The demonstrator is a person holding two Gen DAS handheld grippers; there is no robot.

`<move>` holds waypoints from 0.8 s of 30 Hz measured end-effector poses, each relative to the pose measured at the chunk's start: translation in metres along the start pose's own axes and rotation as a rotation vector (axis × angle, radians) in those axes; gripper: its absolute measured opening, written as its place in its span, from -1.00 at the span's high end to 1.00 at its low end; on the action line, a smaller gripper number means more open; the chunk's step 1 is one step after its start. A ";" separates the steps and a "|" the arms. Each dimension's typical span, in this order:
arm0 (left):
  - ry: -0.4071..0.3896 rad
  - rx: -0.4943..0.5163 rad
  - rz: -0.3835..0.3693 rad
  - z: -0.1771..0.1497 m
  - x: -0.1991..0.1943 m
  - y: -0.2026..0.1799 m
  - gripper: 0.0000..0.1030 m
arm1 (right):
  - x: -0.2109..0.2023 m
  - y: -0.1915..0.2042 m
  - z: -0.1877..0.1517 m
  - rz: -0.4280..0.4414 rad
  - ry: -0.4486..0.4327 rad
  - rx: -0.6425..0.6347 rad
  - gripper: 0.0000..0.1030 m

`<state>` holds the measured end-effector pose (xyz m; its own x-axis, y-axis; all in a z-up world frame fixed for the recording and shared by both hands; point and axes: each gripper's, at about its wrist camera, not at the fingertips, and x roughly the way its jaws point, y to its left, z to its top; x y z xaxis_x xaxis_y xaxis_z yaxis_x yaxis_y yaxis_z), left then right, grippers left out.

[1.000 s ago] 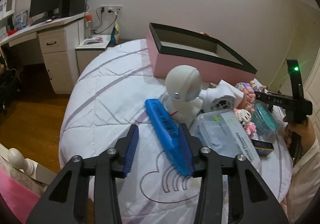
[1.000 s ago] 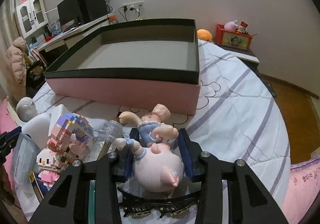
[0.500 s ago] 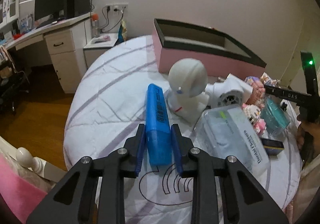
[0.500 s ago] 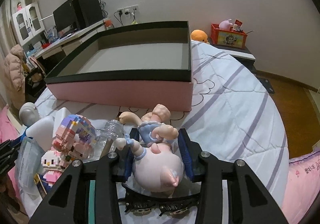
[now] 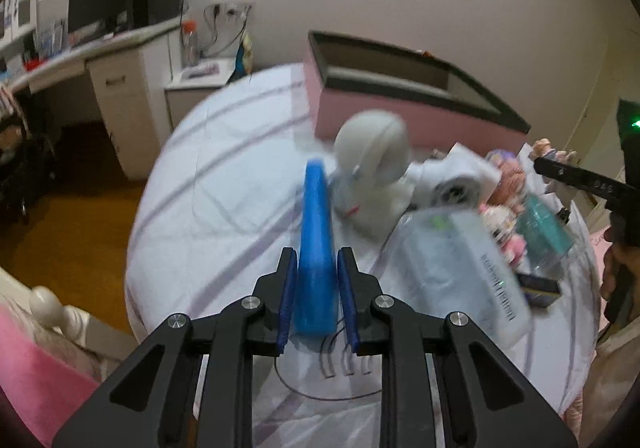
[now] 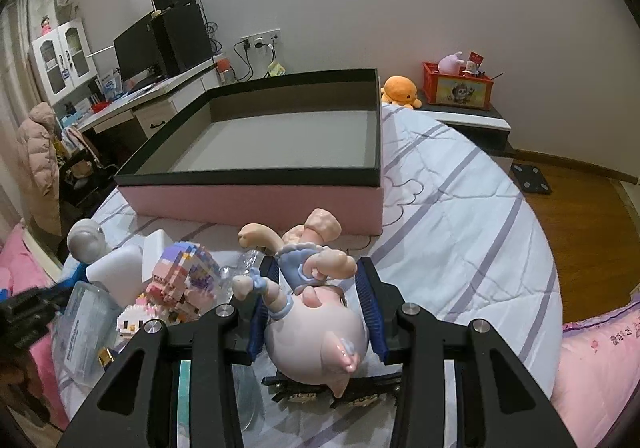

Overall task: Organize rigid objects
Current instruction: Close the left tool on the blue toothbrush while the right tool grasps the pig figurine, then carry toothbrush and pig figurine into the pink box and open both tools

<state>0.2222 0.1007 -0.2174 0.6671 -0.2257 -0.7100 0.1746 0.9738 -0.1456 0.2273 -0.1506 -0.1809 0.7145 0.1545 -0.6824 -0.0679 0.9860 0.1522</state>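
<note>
On the bed [image 5: 224,184], the left tool [image 5: 317,298] clamps a blue case [image 5: 316,244] beside a white robot [image 5: 372,172]. Near the pink box [image 6: 256,200], the right tool [image 6: 316,308] grips a pig doll [image 6: 316,324].

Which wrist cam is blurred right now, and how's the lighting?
Left wrist: motion blur smears the white robot toy and bed clutter; the left gripper and blue case stay fairly sharp. Right wrist: sharp throughout, pink box and pig figurine crisp. Both: dim indoor light, strong fisheye bending, dark corners.
</note>
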 end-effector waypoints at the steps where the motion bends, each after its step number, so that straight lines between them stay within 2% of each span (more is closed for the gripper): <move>1: -0.001 -0.002 -0.002 0.001 0.002 0.001 0.58 | 0.001 -0.001 -0.001 0.001 0.003 0.003 0.20; 3: -0.002 0.003 0.007 0.005 0.003 -0.001 0.54 | 0.003 -0.001 -0.003 0.003 0.008 0.009 0.20; 4: 0.005 0.002 0.011 0.008 0.006 -0.001 0.42 | 0.003 -0.002 -0.003 0.003 0.009 0.012 0.20; 6: 0.011 0.010 0.009 0.012 0.011 -0.003 0.35 | 0.004 -0.002 -0.003 0.006 0.010 0.015 0.20; 8: 0.003 0.025 0.011 0.015 0.015 -0.005 0.41 | 0.004 -0.002 -0.001 0.004 0.006 0.013 0.20; 10: 0.003 0.032 0.012 0.017 0.018 -0.005 0.65 | 0.005 -0.003 0.000 0.003 0.007 0.012 0.20; 18: -0.080 0.033 0.040 0.019 -0.006 -0.007 0.65 | 0.000 0.002 0.010 0.000 -0.021 -0.004 0.20; 21: -0.114 0.022 0.029 0.035 -0.022 -0.006 0.65 | -0.005 0.005 0.018 0.002 -0.038 -0.014 0.20; 24: -0.163 0.064 0.018 0.057 -0.031 -0.018 0.64 | -0.007 0.010 0.030 0.003 -0.057 -0.027 0.20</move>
<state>0.2397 0.0885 -0.1538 0.7784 -0.2143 -0.5901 0.2036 0.9753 -0.0857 0.2420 -0.1434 -0.1530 0.7524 0.1549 -0.6402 -0.0884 0.9869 0.1348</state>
